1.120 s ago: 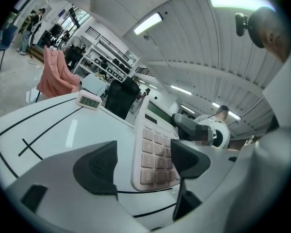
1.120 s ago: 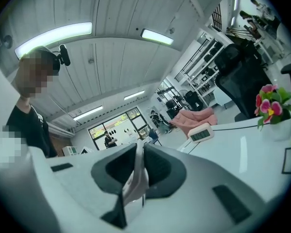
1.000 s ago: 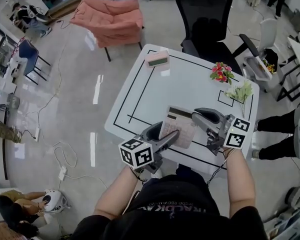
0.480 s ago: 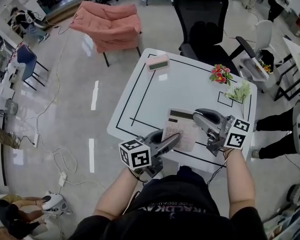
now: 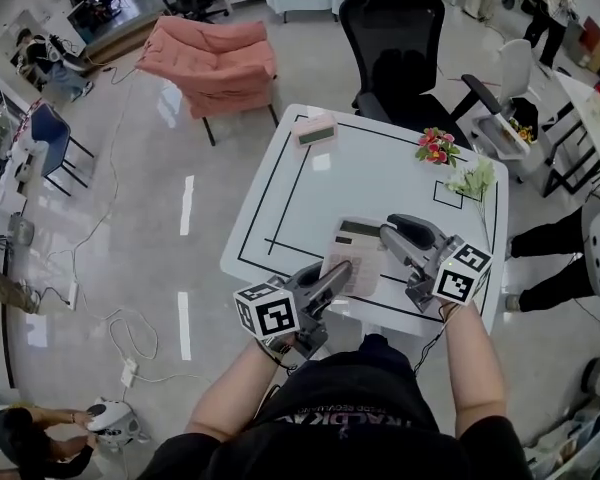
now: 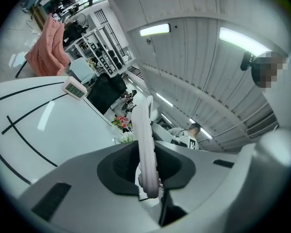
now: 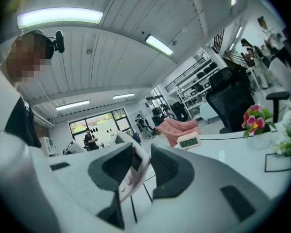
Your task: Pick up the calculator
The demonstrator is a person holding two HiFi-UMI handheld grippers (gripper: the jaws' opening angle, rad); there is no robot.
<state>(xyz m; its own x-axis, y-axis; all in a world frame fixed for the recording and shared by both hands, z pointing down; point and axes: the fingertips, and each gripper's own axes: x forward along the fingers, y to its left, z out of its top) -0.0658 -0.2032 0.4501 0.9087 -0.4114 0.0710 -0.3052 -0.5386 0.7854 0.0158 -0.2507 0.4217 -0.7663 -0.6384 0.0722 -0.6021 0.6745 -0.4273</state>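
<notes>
- Head view: the thin pale-pink plastic calculator is held above the near part of the white black-lined surface. It is probably light, stiff and slick, and best taken by its side edges.
- Left gripper view: the left claw, just closing, pinches its thin edge; the keys are hidden.
- Right gripper view: the right claw, just opening, stands spread around it; the lower end is cut off.

This is a big open office or lab room. A black office chair stands by a white surface marked with black tape lines. Cables lie on the shiny floor. There are shelves, long ceiling lamps and a pink armchair.
</notes>
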